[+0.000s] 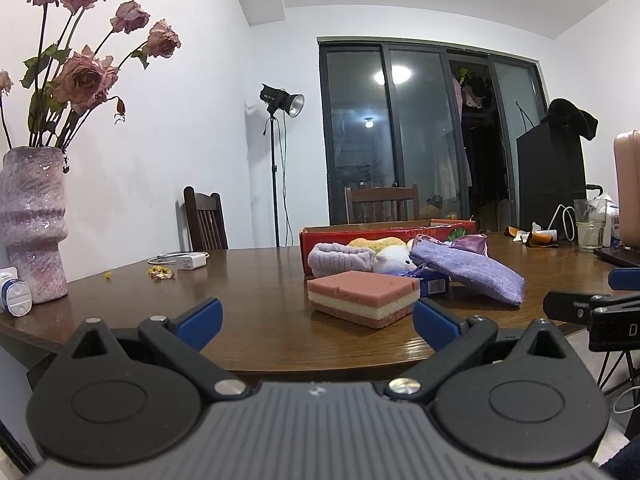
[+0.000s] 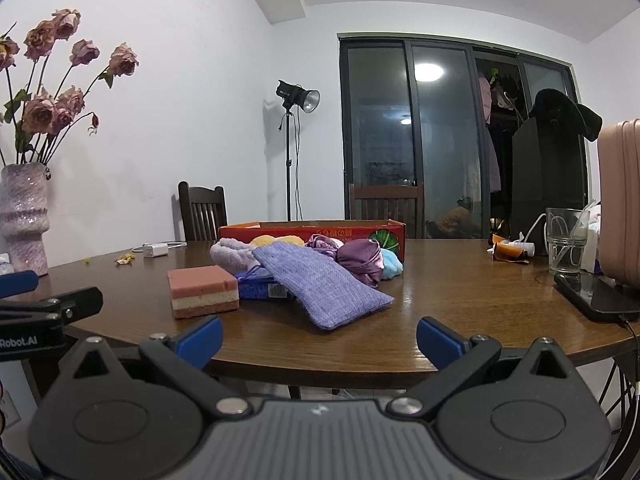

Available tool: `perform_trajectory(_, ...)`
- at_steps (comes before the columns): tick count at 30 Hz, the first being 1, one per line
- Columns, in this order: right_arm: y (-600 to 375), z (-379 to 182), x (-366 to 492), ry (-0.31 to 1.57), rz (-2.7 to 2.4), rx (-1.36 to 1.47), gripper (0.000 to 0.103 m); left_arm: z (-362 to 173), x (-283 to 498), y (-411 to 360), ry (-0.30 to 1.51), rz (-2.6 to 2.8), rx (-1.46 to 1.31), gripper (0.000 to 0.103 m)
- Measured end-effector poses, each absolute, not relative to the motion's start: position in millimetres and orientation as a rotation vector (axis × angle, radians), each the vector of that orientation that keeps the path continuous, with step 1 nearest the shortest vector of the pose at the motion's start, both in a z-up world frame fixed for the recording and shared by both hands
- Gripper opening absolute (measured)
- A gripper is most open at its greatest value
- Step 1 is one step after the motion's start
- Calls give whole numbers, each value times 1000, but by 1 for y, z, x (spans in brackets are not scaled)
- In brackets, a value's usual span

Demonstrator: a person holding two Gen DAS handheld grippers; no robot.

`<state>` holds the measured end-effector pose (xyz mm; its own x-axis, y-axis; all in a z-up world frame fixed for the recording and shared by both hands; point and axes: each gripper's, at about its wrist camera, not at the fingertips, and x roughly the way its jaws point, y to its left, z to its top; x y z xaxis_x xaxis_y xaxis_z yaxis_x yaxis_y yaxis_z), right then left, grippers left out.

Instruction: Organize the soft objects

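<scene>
Left gripper [image 1: 316,322]: spread wide, empty, at counter [image 1: 248,280] edge. Layered pink-and-cream sponge [image 1: 362,298] just ahead, between fingertips' line, likely first pick. Right gripper [image 2: 319,340]: likewise released, nothing held. Purple woven pouch [image 2: 320,284] straight ahead, propped tilted on blue packet [image 2: 262,290]. Behind: soft pile spilling against red box [image 2: 312,230], apparently destination.

Pink-cream layered sponge [image 1: 362,297] flat; purple woven pouch [image 2: 320,283] tilted; plush pile [image 2: 360,262], possibly toys.
</scene>
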<state>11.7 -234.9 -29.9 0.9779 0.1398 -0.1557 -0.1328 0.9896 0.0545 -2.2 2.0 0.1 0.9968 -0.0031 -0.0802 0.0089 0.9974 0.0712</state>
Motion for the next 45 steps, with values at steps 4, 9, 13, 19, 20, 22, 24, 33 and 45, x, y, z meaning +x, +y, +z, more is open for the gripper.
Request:
perform_trajectory(4, -235, -31, 12, 161, 139, 43, 103, -1, -1, 2, 83, -9, 74, 103)
perform_trajectory(9, -235, -31, 13, 162, 138, 45, 103, -1, -1, 2, 82, -9, 74, 103)
perform_trajectory(13, -233, -31, 14, 161, 138, 40, 103, -1, -1, 2, 82, -9, 75, 103)
perform_trajectory(19, -233, -31, 13, 159, 139, 39, 103, -2, 0, 2, 86, -9, 75, 103)
perform_trajectory(20, -233, -31, 14, 159, 139, 39, 103, -1, 0, 2, 85, -8, 75, 103)
perform_trajectory(22, -233, -31, 13, 159, 138, 35, 103, -1, 0, 2, 85, -8, 76, 103)
perform_trajectory(24, -233, -31, 13, 157, 138, 31, 103, -2, 0, 2, 84, -9, 75, 103)
perform_trajectory(33, -233, -30, 13, 154, 139, 29, 103, 0, 1, 5, 91, -22, 63, 103)
perform_trajectory(45, -229, -30, 17, 161, 184, 12, 103, -8, 15, 13, 168, -96, 7, 103)
